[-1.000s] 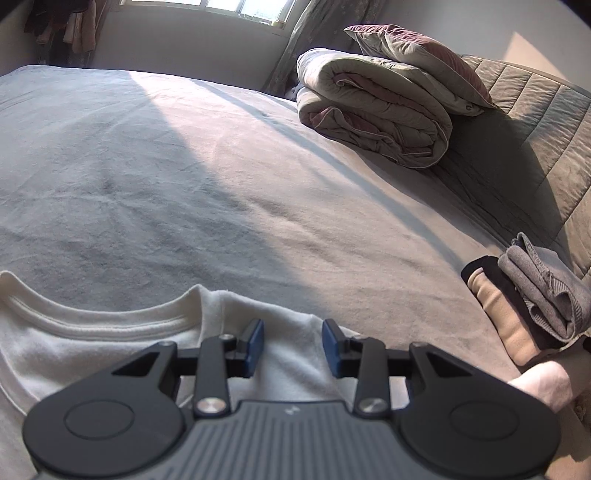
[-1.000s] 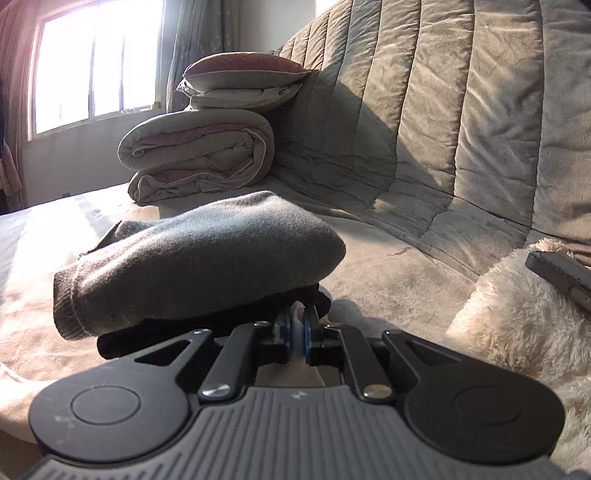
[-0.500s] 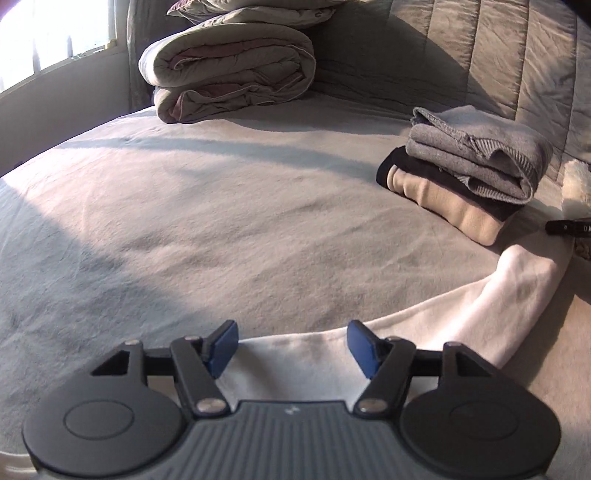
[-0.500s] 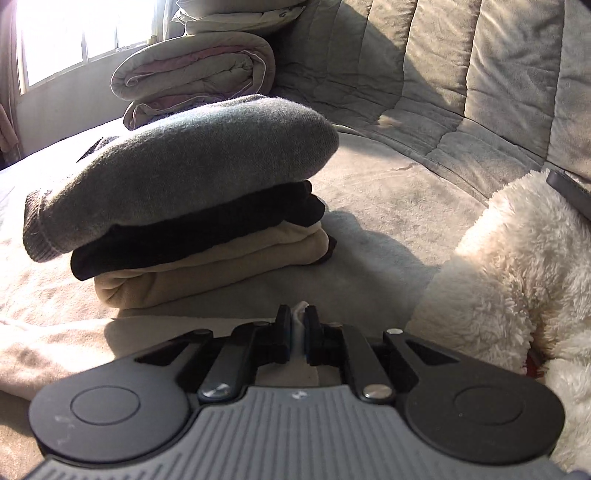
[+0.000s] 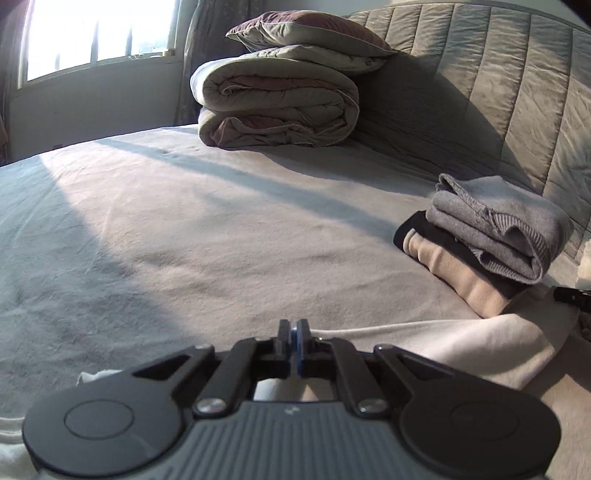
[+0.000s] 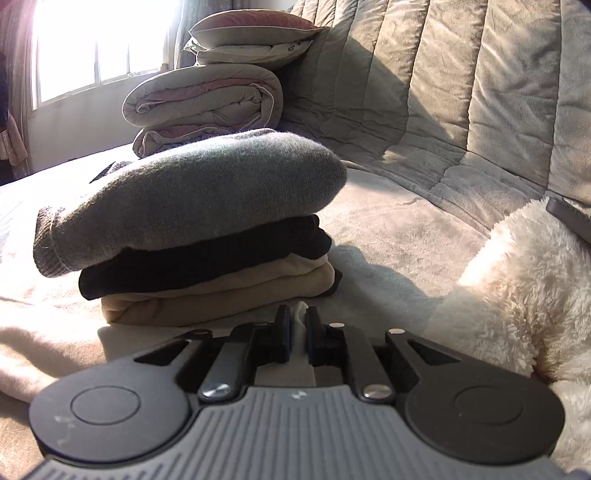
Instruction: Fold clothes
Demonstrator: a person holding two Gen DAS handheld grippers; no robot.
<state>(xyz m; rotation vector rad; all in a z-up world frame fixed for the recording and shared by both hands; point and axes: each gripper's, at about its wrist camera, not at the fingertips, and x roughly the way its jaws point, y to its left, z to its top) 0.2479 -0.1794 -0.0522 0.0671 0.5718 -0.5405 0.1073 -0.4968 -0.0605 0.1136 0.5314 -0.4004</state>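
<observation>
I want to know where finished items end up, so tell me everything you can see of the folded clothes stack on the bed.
The folded stack holds three garments: a grey knit with ribbed hem on top, a black one in the middle, a beige fleecy one at the bottom. It sits on the bed cover near the quilted headboard, leaning slightly. The cream garment lies against its base.

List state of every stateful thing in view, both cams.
left gripper: shut on the white garment
right gripper: shut on a bit of the same white cloth
white garment: unfolded, lying on the bed in front of the pile
clothes pile: folded, three items stacked, grey on top, black, beige
duvet: rolled up, pillow on top
pillow: resting flat on the duvet
</observation>
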